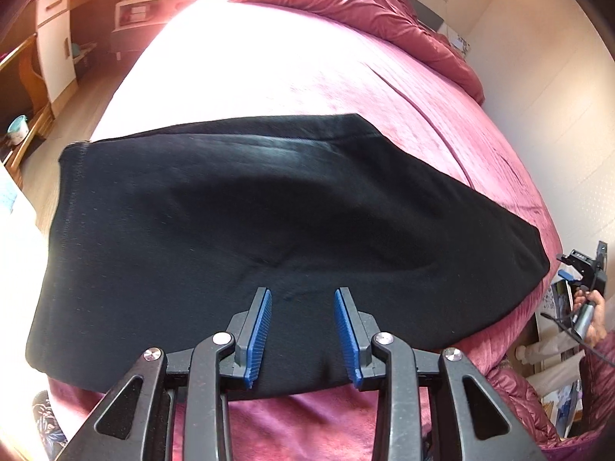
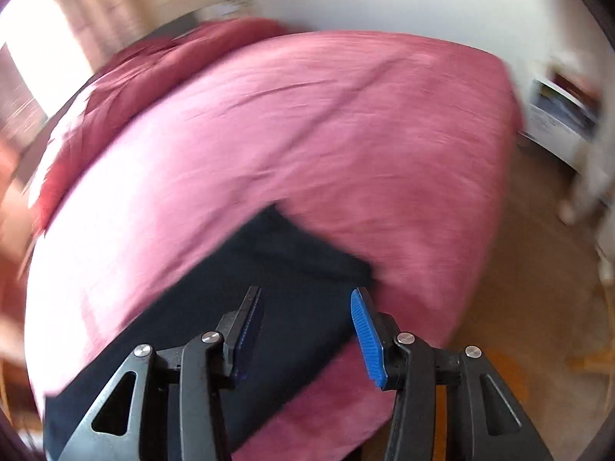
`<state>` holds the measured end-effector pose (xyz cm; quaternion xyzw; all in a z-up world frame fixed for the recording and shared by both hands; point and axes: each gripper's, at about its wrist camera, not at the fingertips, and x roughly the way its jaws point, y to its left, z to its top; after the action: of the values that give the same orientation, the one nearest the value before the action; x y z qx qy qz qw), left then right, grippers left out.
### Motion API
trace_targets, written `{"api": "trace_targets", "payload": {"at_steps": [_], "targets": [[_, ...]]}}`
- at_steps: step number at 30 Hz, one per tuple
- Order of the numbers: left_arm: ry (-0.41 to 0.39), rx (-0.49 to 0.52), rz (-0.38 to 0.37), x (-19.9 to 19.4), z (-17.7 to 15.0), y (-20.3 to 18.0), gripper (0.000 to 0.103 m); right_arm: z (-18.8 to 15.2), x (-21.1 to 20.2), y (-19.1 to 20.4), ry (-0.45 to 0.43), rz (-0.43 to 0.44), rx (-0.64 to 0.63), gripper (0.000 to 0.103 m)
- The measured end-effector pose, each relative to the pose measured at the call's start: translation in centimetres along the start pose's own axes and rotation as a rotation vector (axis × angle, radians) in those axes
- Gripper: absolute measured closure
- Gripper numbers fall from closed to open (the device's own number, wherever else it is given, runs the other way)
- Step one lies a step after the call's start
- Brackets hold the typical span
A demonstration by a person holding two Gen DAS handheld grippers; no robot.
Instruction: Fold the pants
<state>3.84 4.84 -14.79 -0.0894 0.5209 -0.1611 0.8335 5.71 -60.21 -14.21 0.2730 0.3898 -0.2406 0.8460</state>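
One pair of black pants, and it's lying flat on the pink bedspread as a wide, smooth dark slab. From the left wrist view it spreads straight ahead of the left gripper and well out to both sides of it. There's a stitched hem or band running down its left end, a soft sheen across the far part, and a few shallow creases fanning out just ahead of the fingertips. The near edge of the fabric runs under the gripper, with bare pink bedspread showing below that between the black arms.

The left gripper has its two blue pads spread apart with nothing between them, hovering over the near part of the pants (can't tell if the tips actually touch the cloth).

The right wrist view is pretty motion-blurred. The right gripper is spread wide too, nothing pinched. One end of the pants lies under it and ahead of it, reaching off to its lower left, with a squarish corner just ahead and to the right of the right-hand finger. That finger sits over the pink bedspread rather than the fabric.

Count-wise: one pair of pants, two grippers, two blue pads each. Beyond the left gripper, at the far end of the bed, there's one bunched-up dark red comforter.
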Motion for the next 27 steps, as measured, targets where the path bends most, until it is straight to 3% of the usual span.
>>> {"api": "trace_targets", "payload": {"at_steps": [4, 9, 11, 14, 16, 19, 23, 25, 27], "targets": [[-0.014, -0.016, 0.014, 0.0, -0.1, 1.2, 0.068, -2.4, 0.4, 12.0, 0.115, 0.275, -0.295, 0.068], [-0.026, 0.016, 0.019, -0.1, -0.2, 1.6, 0.068, -7.4, 2.6, 27.7, 0.321, 0.615, -0.487, 0.068], [-0.030, 0.021, 0.011, -0.2, -0.1, 1.7, 0.068, -9.4, 3.6, 33.1, 0.395, 0.694, -0.531, 0.068], [-0.042, 0.032, 0.014, -0.4, -0.2, 1.8, 0.068, -11.7, 5.4, 40.2, 0.486, 0.732, -0.618, 0.068], [-0.043, 0.032, 0.010, -0.3, -0.2, 2.1, 0.068, -13.0, 7.2, 43.5, 0.529, 0.700, -0.671, 0.068], [-0.047, 0.030, 0.010, -0.3, -0.1, 2.5, 0.068, -14.4, 10.1, 46.2, 0.603, 0.666, -0.730, 0.067], [-0.053, 0.015, 0.000, -0.1, 0.1, 3.5, 0.068, -15.9, 10.8, 48.9, 0.642, 0.644, -0.822, 0.069], [-0.057, 0.018, -0.002, 0.0, 0.2, 3.7, 0.068, -16.4, 10.8, 49.6, 0.618, 0.618, -0.876, 0.097], [-0.050, -0.001, 0.010, 0.3, 0.6, 4.2, 0.068, -16.7, 10.5, 50.3, 0.590, 0.610, -0.906, 0.098]]}}
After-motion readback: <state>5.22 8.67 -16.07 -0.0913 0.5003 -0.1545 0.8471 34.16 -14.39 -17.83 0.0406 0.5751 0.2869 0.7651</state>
